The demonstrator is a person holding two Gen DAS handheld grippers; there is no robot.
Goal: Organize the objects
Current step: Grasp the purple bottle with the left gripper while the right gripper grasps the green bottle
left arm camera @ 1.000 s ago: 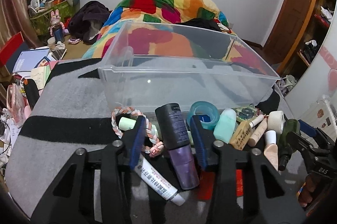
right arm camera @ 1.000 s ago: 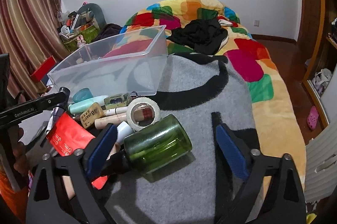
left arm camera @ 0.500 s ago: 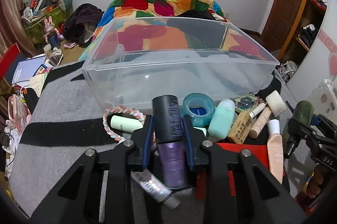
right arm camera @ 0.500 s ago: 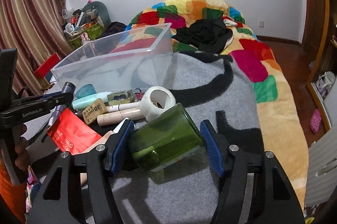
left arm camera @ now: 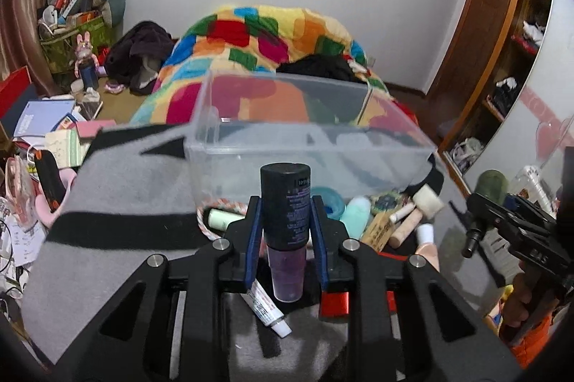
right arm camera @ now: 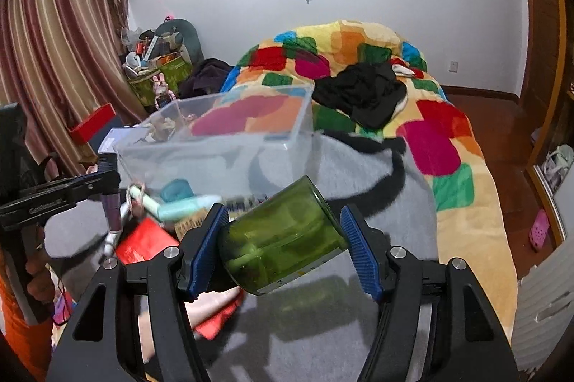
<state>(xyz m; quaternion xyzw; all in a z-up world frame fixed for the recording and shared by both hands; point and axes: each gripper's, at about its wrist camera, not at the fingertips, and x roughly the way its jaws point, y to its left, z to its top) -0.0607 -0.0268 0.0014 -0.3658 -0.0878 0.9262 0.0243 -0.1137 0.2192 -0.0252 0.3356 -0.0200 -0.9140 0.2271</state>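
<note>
Pick-up step: left tool pinches purple bottle; right tool pinches green jar. Next: carry both over clear bin, release.

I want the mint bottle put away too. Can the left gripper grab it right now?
Probably not yet: the left gripper is shut on the dark purple bottle, so its jaws are full, though the mint bottle lies uncovered nearby.

red packet mostly hidden, toiletries motion-blurred
</note>
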